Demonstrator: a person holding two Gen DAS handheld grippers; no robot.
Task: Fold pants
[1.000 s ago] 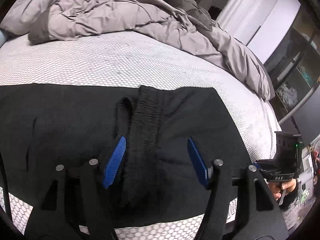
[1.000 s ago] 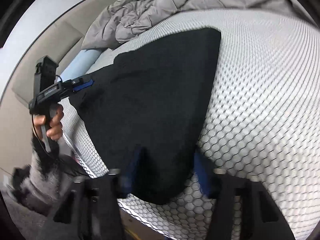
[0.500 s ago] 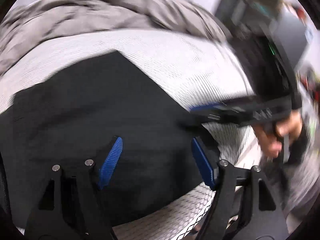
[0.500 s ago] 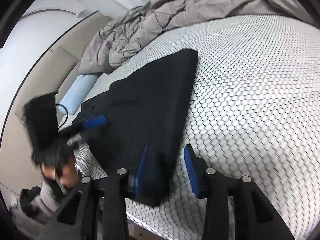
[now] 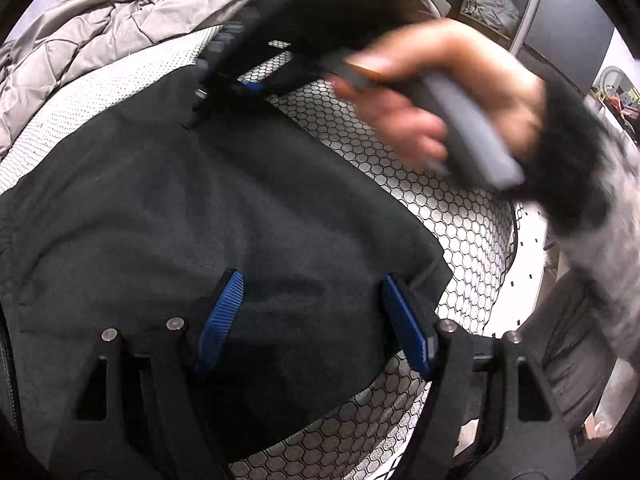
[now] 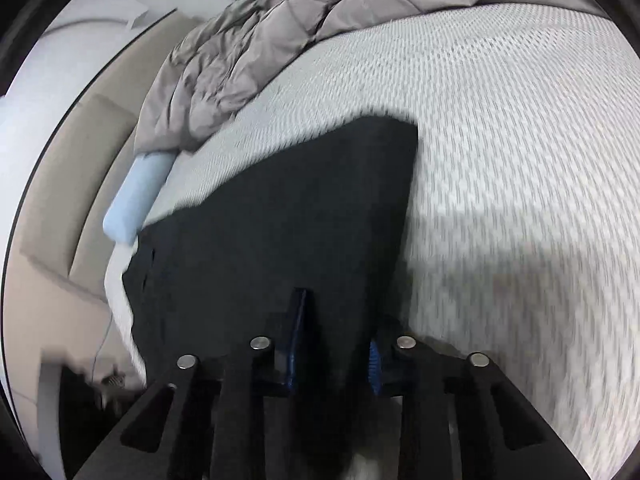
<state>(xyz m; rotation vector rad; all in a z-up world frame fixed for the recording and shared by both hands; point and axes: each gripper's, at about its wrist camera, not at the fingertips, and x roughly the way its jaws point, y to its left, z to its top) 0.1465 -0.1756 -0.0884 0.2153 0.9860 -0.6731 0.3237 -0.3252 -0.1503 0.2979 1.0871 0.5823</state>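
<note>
Low in the left wrist view, the left gripper (image 5: pixel 312 320) stands with its blue pads wide apart over the black pants (image 5: pixel 208 208), touching cloth on neither side that I can make out; it looks placed to straddle the near corner of the fold, ready to pinch or press it flat. The pants lie spread on the honeycomb-patterned mattress (image 5: pixel 460 216), filling the middle and left of that frame, their right edge running diagonally from the upper middle down to the lower right.

At the bottom of the right wrist view, the right gripper (image 6: pixel 334 344) has just been closing, and dark cloth sits between its narrow jaws; I judge it pinched on the pants' corner so that layer can be carried over. Blur keeps me from seeing the pads press.

Further up the left view, the person's hand (image 5: pixel 432 92) holds that same tool, crossing the upper right above the pants' far edge.

Room for folding seems ample: bare mattress stretches to the right of the pants in the right view. At the top of both frames the grey duvet (image 6: pixel 304 24) lies heaped, well apart from the pants, and a pale blue bolster (image 6: pixel 138 196) sits at the left edge.
</note>
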